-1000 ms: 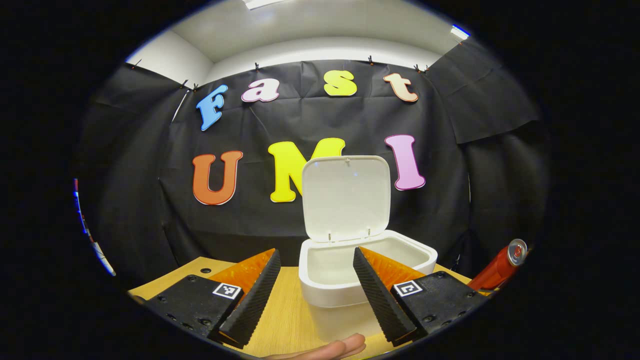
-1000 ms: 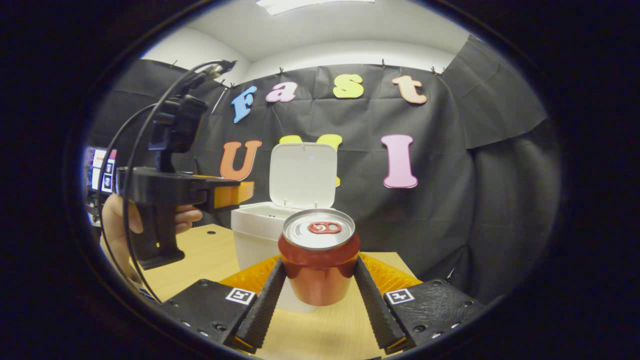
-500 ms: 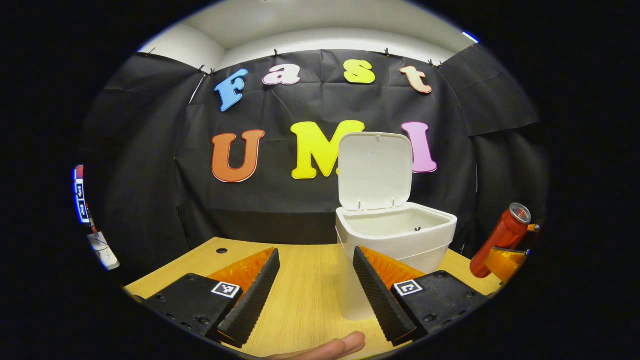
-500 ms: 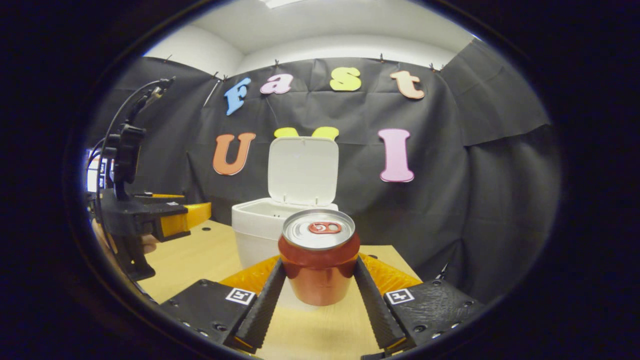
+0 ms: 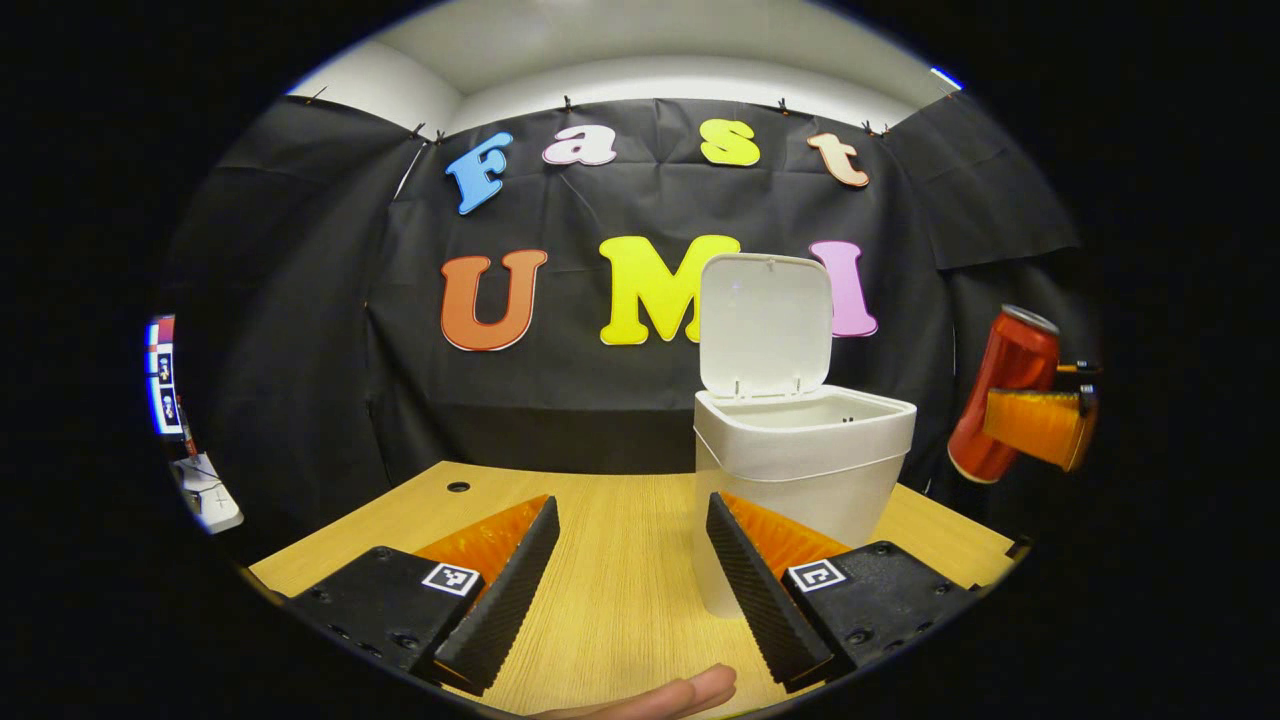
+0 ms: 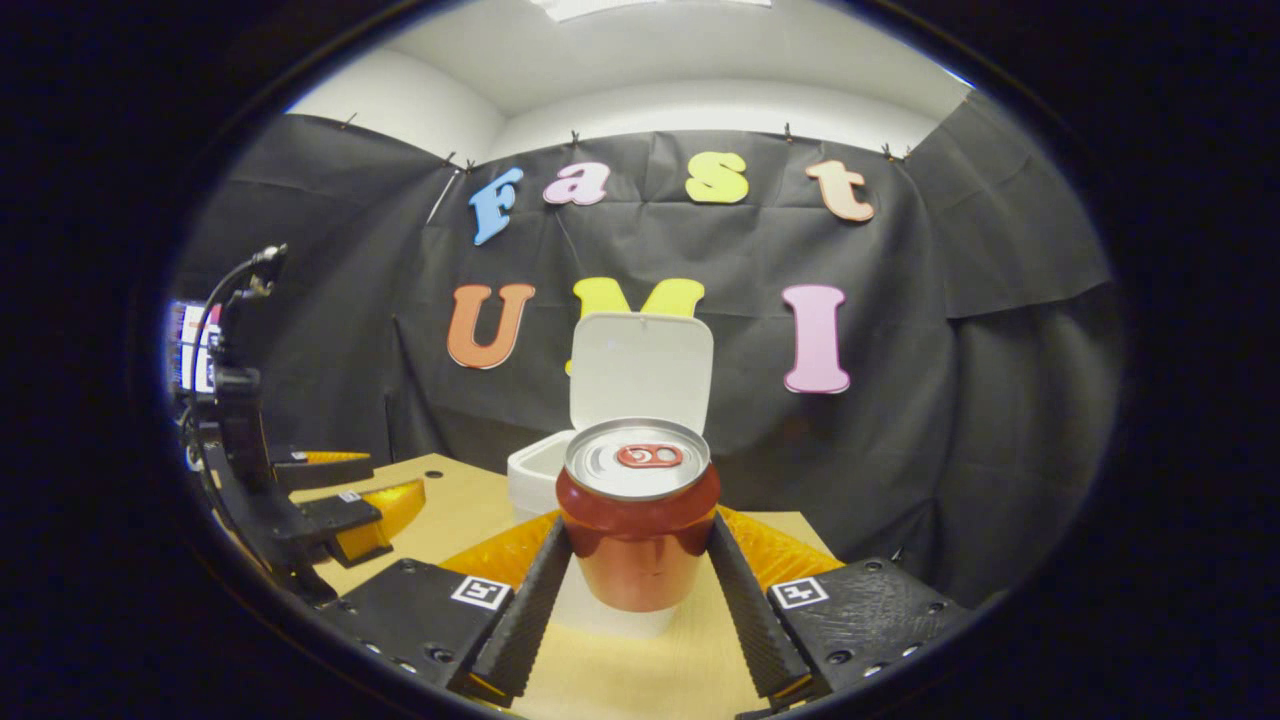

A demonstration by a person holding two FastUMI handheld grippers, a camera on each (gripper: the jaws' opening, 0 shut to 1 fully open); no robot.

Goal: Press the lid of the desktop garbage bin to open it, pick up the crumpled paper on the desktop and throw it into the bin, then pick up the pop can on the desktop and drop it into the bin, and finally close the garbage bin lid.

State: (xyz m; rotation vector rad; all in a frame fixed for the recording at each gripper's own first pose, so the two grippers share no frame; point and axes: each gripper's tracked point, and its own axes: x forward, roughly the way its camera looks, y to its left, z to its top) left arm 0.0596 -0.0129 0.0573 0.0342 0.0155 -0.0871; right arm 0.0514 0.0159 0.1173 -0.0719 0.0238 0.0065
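— Where is the red metal pop can (image 6: 638, 520) with the silver top now?

— It is upright between the two fingers of the right gripper (image 6: 638, 590). Both fingers press on its sides, so this gripper is clenched on the can. In the left gripper view I see the same can (image 5: 1003, 392) up in the air, to the right of the bin and higher than its rim, with one finger of that gripper (image 5: 1035, 425) across it.

— And the bin?

— The small white plastic garbage bin (image 5: 800, 470) stands on the light wooden desk (image 5: 600, 560). Its flat white lid (image 5: 765, 322) is open and stands almost upright at the back of the bin. In the right gripper view the bin (image 6: 545, 475) is just behind the can and partly hidden by it.

— What does the left gripper do?

— The left gripper (image 5: 628, 585) is low over the desk, in front of the bin and a little to its left. Its fingers are spread apart and nothing is between them. In the right gripper view it (image 6: 340, 500) is well to the left of the bin. A fingertip of a person (image 5: 665, 695) shows below it.

— What is behind the bin?

— The black cloth wall (image 5: 560, 400).
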